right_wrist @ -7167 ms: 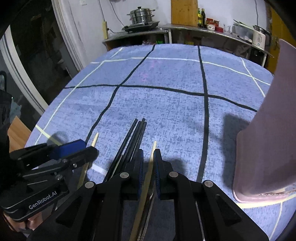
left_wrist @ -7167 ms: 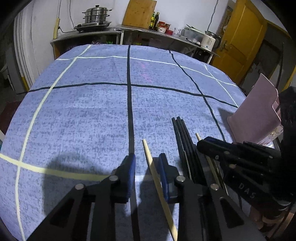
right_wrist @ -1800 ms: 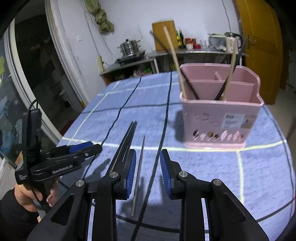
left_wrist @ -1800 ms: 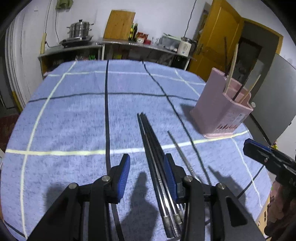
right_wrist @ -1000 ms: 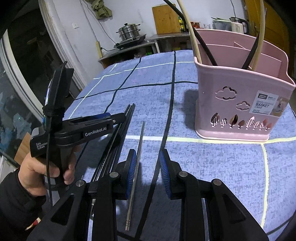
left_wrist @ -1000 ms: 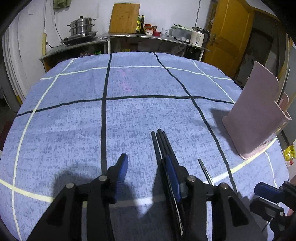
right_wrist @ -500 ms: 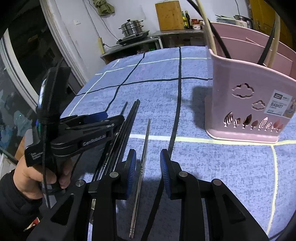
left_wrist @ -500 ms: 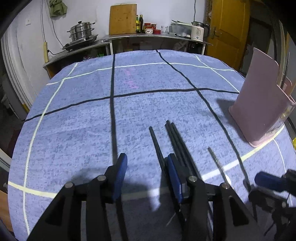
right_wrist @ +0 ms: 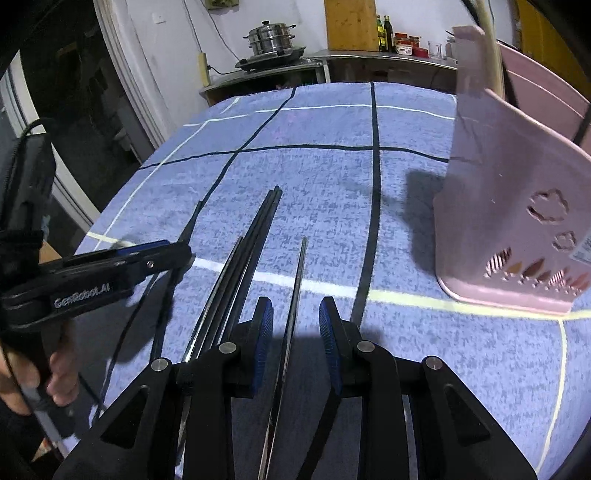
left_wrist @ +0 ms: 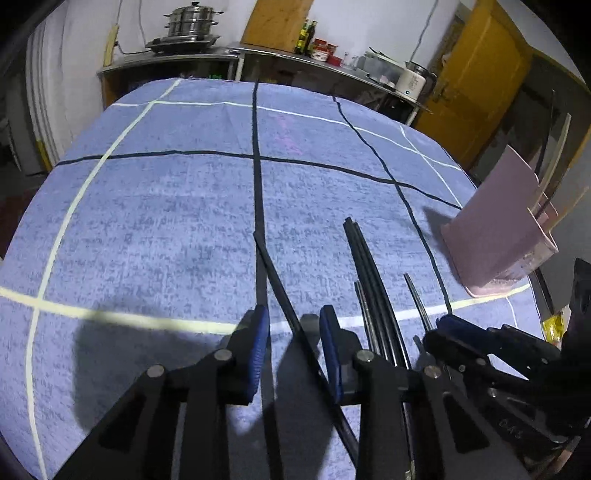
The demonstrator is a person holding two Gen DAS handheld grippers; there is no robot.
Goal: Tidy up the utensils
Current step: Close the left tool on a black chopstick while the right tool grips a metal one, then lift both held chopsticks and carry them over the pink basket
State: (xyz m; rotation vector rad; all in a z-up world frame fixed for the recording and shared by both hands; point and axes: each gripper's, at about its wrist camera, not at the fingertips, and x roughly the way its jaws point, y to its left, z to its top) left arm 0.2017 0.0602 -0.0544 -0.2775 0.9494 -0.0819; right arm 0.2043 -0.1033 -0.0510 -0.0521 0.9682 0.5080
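Note:
My left gripper [left_wrist: 293, 339] straddles a single black chopstick [left_wrist: 275, 273] that lies apart from the others on the blue cloth. Its jaws are closing, and a gap still shows on both sides of the stick. To its right lies a bundle of black chopsticks [left_wrist: 369, 266] [right_wrist: 255, 240]. My right gripper [right_wrist: 295, 330] stands open over a thin metal chopstick [right_wrist: 299, 280] [left_wrist: 417, 295], which runs between its blue pads [right_wrist: 264, 332] untouched. The pink utensil basket [right_wrist: 509, 206] [left_wrist: 495, 229] stands at the right with chopsticks upright in it.
The blue tablecloth [left_wrist: 166, 221] has black and white grid lines. A hand [right_wrist: 55, 380] holds the left gripper's handle at the table's near left edge. A counter with a steel pot [left_wrist: 188, 22] and bottles stands beyond the table. A yellow door [left_wrist: 476, 74] is at the far right.
The left gripper has slid so the lone black chopstick now lies between its jaws, which have narrowed. The right gripper has moved forward and lower over the metal chopstick.

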